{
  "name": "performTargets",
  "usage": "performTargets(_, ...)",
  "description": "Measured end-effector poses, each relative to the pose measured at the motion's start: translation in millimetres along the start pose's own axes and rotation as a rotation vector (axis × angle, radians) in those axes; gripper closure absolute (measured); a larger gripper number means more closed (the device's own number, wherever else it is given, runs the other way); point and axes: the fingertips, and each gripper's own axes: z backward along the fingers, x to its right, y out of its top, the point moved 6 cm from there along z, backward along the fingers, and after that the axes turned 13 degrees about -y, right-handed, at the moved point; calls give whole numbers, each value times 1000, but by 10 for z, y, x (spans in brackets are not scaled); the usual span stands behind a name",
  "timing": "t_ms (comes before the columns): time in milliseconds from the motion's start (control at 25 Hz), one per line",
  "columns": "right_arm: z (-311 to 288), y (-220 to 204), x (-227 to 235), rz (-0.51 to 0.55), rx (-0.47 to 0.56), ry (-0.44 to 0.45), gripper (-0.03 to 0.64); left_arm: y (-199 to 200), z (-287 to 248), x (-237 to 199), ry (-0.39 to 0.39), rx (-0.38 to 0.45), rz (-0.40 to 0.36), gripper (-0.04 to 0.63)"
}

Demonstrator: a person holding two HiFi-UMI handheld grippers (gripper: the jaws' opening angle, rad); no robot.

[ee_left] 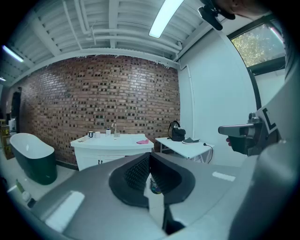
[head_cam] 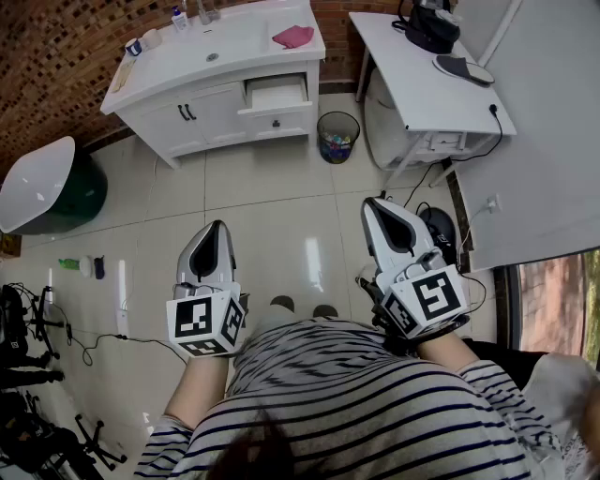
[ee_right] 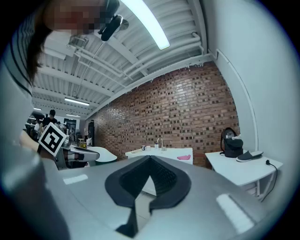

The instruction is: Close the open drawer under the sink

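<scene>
- Head view: left gripper (head_cam: 217,225) and right gripper (head_cam: 380,202) are held out in front of the person's striped shirt (head_cam: 375,403), over bare tiled floor (head_cam: 272,206). Both point toward the far wall.
- Left gripper view: the jaws meet at their tips, with only a narrow slit lower down through which the floor shows. Nothing is between them and they touch nothing.
- Right gripper view: same reading. The tips are together, nothing is gripped, and there is no contact with any object.
- Drawer (head_cam: 277,94): pulled out of the right side of the white vanity cabinet (head_cam: 211,112), just below the countertop. Its interior is visible from above and looks white. It is well apart from both grippers.
- Sink (head_cam: 220,42): set in the vanity top. A pink cloth (head_cam: 293,37) lies on the counter to its right, and small bottles and cups sit along the back left edge.
- Waste bin (head_cam: 337,136): on the floor just right of the vanity, with colourful contents.
- White table (head_cam: 417,84): right of the bin, carrying a dark bag (head_cam: 429,23).
- Bathtub (head_cam: 47,187): at the left edge, white inside and dark green outside.
</scene>
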Motion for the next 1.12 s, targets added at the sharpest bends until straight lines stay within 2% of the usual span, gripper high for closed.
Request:
performTargets(240, -100, -23, 120, -26, 0, -8, 624, -57, -119, -73, 4, -2, 11, 578)
performTargets(520, -485, -135, 289, -24, 3, -21, 624, -164, -594, -338, -23, 15, 15, 578)
performTargets(800, -1380, -86, 359, -24, -12, -47, 621, -62, -1354, -953, -58, -8, 28, 578)
performTargets(960, -2082, -131, 376, -63, -69, -71, 621, -7, -1885, -1438, -78, -48, 57, 578)
performTargets(1120, -2787, -167, 318, -37, -128, -78, 621, 60, -2376, -1939, -109, -80, 80, 578)
